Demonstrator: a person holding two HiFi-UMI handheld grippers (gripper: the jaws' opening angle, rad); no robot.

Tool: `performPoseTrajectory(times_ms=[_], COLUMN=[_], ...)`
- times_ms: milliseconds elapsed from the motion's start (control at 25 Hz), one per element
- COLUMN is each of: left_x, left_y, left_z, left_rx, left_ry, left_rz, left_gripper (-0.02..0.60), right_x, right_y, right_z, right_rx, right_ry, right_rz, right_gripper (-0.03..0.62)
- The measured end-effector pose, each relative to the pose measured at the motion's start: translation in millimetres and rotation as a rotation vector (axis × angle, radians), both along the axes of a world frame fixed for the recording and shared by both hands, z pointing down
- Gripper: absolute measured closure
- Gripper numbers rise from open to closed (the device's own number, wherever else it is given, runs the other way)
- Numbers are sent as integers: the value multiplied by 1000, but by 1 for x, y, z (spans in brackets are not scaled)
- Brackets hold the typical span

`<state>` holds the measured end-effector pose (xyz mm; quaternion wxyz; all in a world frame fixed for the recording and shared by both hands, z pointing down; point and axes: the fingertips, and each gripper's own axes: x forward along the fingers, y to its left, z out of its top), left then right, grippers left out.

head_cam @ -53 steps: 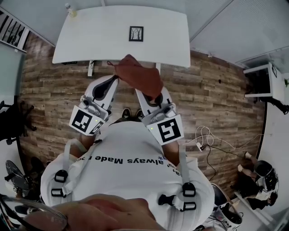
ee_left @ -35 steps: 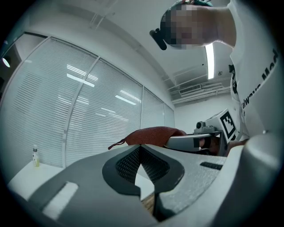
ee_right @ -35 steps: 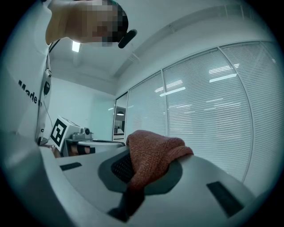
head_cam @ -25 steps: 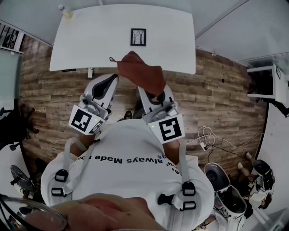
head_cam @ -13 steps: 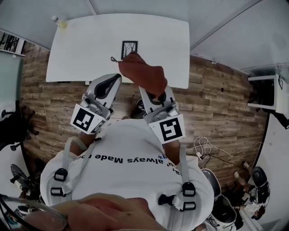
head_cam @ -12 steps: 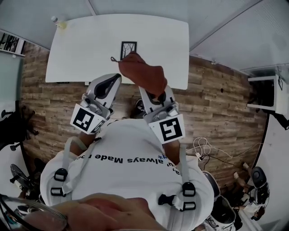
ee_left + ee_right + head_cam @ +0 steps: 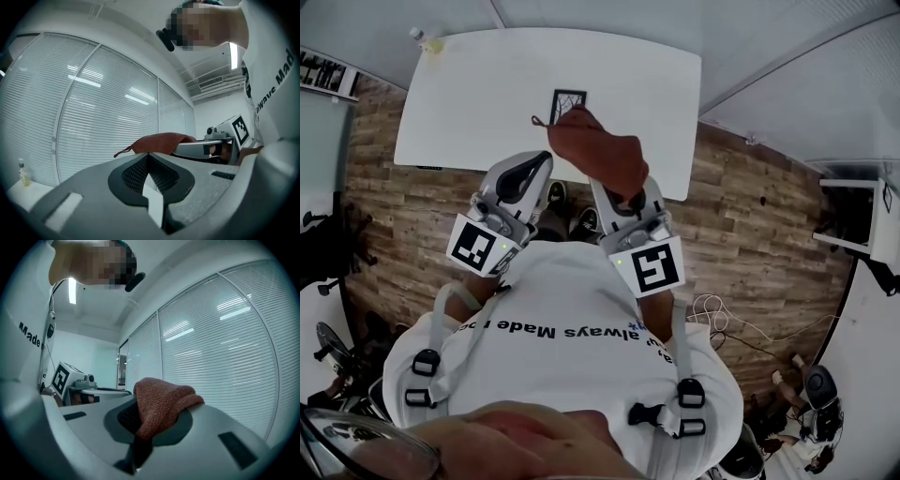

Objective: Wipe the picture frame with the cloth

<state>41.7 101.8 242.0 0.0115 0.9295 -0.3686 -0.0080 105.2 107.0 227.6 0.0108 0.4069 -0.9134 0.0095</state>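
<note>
Showing only overhead, the picture frame (image 7: 567,101) sits past the cloth (image 7: 602,159).

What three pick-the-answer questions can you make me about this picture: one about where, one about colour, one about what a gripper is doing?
1. Where is the picture frame?
A. on the white table
B. on the floor
C. on a chair

2. What colour is the cloth?
A. blue
B. reddish-brown
C. yellow

3. What is the right gripper doing?
A. open and empty
B. shut on the cloth
C. shut on the picture frame

Answers:
1 A, it sits on the tabletop.
2 B, it looks reddish-brown in every view.
3 B, the cloth is pinched between its jaws.
</note>
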Motion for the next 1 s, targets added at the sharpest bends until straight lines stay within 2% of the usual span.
performPoseTrajectory(times_ms=[360,680,1000], left_x=[-21,-59,-82], left_y=[-34,-89,-136], left_z=[3,1,0], left_rx=[-1,16,16], left_ry=[-2,9,25], left_rz=[-16,-11,35], left_gripper=[580,580,580], right_x=[-19,-61,-89], right_y=[-36,-91,-136], right_z=[-2,0,-7], right_rx=[11,20,30], right_ry=[2,26,40], right_rz=[-6,-15,19], right_gripper=[575,575,576])
